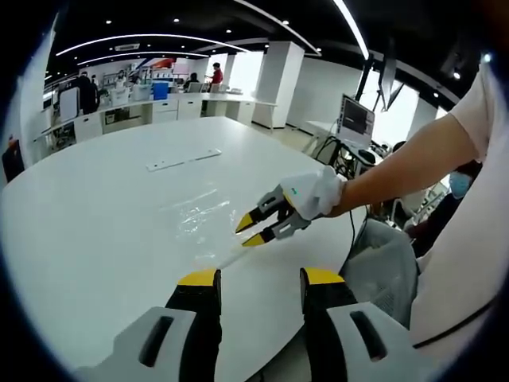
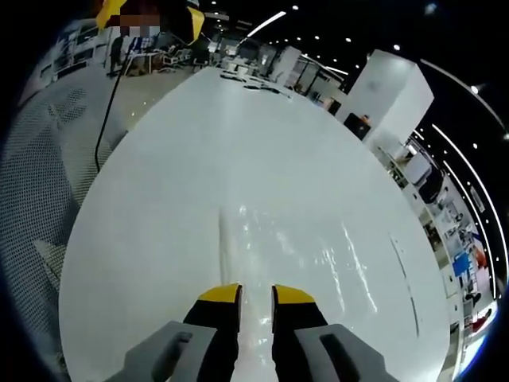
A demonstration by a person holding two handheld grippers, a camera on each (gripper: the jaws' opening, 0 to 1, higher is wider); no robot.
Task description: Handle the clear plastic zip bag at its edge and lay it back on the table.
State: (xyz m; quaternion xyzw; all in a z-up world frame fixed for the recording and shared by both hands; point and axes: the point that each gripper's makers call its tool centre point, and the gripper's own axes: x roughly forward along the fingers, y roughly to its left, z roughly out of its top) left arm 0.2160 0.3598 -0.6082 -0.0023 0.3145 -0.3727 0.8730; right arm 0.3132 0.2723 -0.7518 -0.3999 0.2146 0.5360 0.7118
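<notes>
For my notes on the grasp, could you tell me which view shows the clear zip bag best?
The right gripper view: the zip bag spreads flat across the table ahead of the right gripper. The left gripper view shows it faint.

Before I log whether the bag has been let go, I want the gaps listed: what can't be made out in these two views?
- Clear plastic zip bag: its outline melts into the white table in the left gripper view; only glare shows.
- Right gripper: whether its tips touch the bag's edge is too small to tell.
- Bag's near end: cut off behind the jaws in the right gripper view.
- Left gripper: open, holding nothing.
</notes>
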